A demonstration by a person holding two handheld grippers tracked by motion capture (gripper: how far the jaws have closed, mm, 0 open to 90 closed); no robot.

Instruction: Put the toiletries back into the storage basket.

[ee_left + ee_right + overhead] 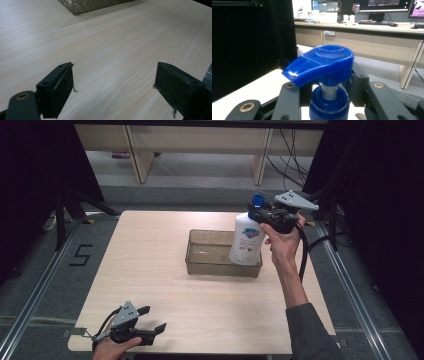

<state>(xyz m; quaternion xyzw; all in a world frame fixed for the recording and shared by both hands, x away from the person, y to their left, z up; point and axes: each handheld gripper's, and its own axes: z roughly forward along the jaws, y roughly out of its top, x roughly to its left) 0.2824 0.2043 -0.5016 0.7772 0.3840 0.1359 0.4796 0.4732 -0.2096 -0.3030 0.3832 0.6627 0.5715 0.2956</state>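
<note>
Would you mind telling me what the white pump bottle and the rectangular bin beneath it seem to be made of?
White pump bottle with blue pump head: likely glossy plastic; the head shows sharp highlights. Translucent brownish rectangular bin: probably clear tinted plastic, since the table shows through its walls.

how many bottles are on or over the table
1: a white pump bottle with a blue pump top, held by its neck in the right gripper, its base inside the clear tray. Nothing seems hidden.

A lab or office: desks (372, 27) with monitors (384, 5) (cables (290, 155) trailing), numbered floor mark (81, 255).
</note>
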